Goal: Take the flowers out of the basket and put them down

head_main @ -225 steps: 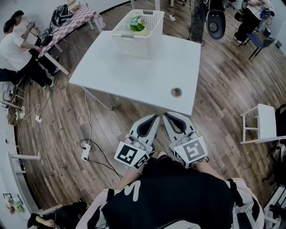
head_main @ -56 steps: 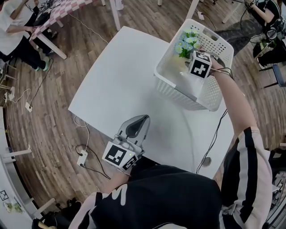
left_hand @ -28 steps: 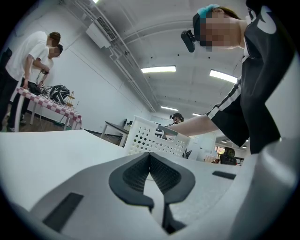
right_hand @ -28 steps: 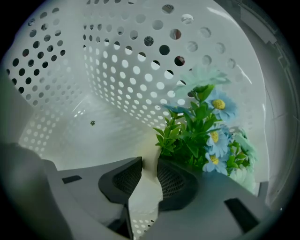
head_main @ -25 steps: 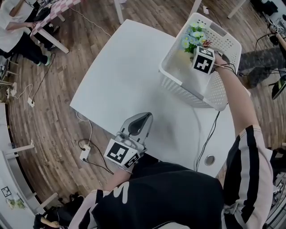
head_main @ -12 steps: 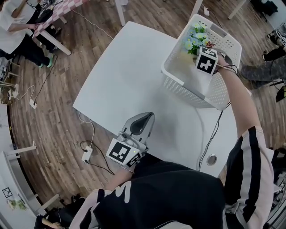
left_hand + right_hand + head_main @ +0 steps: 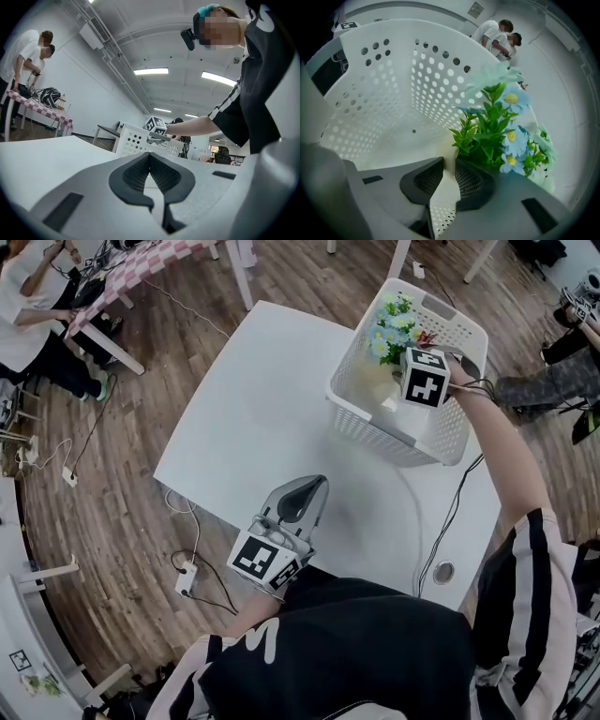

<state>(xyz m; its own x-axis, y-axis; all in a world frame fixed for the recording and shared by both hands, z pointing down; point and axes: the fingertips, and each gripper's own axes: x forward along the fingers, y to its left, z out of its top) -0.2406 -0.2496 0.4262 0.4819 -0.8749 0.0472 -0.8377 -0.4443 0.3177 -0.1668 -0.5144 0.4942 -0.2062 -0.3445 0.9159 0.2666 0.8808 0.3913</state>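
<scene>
**Surface.** White square table (image 7: 262,418), bare apart from one basket and a round cable hole (image 7: 442,572) near the corner closest to the person.

**Basket.** White perforated plastic basket (image 7: 375,423) with handle slots, standing near the table's far right corner.

**Flowers.** Bunch of pale blue and white flowers (image 7: 389,322) with yellow centres and green leaves. It is inside the basket, against its far end.

**Right gripper.** The right gripper (image 7: 449,161) is reached down into the basket, its marker cube (image 7: 424,377) level with the rim. The jaws stand a narrow slit apart, and only the basket floor shows through the gap. The leaves lie just beside and above the right-hand jaw, and no stem is caught between the two. A black cable (image 7: 457,507) trails from it along the sleeve.

**Left gripper.** The left gripper (image 7: 312,487) is held low at the table's near edge, well apart from the basket. Its jaw tips are pressed together with nothing in them.

**Room.**
- Wood plank floor (image 7: 112,474).
- Power strip (image 7: 185,579) with loose cords on the floor below the table.
- Second table with a checked cloth (image 7: 155,257) at the upper left, and a person in a white shirt (image 7: 33,320) beside it.
- Someone's legs (image 7: 548,376) at the right edge.
- White ceiling with strip lights (image 7: 151,71) and a ceiling unit (image 7: 91,33), seen in the left gripper view.
</scene>
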